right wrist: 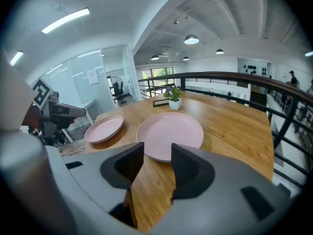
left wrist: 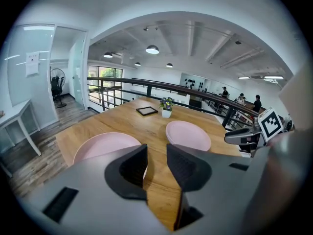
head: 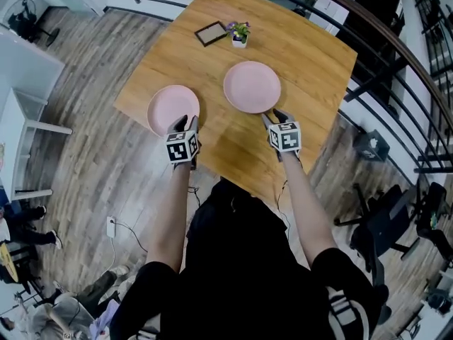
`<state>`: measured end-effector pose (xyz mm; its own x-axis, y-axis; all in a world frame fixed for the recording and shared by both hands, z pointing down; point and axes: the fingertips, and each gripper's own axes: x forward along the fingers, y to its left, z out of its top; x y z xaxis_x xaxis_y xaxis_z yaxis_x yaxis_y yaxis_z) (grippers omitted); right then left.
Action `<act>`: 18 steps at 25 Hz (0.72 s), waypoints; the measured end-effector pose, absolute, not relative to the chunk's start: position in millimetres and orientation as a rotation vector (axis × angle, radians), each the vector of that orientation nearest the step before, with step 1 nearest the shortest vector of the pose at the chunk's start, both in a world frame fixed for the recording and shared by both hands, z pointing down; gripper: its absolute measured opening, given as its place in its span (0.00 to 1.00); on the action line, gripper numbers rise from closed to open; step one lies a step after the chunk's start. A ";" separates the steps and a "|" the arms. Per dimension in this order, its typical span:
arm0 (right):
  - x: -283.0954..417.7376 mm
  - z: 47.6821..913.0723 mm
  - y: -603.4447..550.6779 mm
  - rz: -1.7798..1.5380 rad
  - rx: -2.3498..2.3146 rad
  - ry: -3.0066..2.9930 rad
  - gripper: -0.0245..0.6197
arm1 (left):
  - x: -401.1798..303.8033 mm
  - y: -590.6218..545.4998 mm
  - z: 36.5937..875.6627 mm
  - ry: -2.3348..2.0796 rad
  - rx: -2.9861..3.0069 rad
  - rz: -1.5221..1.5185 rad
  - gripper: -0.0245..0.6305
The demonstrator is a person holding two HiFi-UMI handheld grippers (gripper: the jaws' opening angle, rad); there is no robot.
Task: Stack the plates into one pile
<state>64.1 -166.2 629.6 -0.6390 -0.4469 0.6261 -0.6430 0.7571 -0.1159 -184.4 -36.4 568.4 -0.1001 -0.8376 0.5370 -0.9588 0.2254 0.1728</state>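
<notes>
The two pink plates lie apart on the wooden table (head: 311,55), not yet piled. Seen from my head, the right plate (head: 252,86) sits near the table's middle, and the left plate (head: 173,108) lies at about 8 o'clock from it, close to the table's left edge, with bare wood between them.

My left gripper (left wrist: 156,153) is at the left plate's 5 o'clock edge. Its jaws stand partly apart with a narrow gap, and through that gap I see only table wood. The plate's rim shows just beyond the left jaw. The pads press on nothing.

My right gripper (right wrist: 157,153) is at the right plate's 5 o'clock edge. Its jaws are somewhat wider apart, and the plate's near rim shows right at the tips. I cannot tell whether the rim reaches in between them. The pads are not clamped on it, so this gripper holds nothing either.

Further out, at 11 o'clock from the right plate, a small potted plant (head: 240,32) stands in a white pot. A dark frame (head: 211,32) lies flat just beside it at its 9 o'clock. A railing (right wrist: 220,75) with a brown handrail runs round the table's far and right sides.
</notes>
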 end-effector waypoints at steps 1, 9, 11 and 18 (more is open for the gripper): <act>58.8 629.5 -164.3 0.439 0.799 -2.375 0.33 | -187.9 -31.4 567.7 -1.984 1.635 0.295 0.22; 10.7 640.8 -147.7 0.409 0.677 -2.393 0.32 | -222.7 12.5 572.6 -2.059 1.531 0.268 0.22; -5.1 644.2 -142.6 0.404 0.650 -2.401 0.32 | -235.7 24.1 575.8 -2.079 1.499 0.257 0.22; -57.6 658.9 -128.3 0.400 0.579 -2.406 0.32 | -280.1 48.8 588.5 -2.117 1.427 0.230 0.22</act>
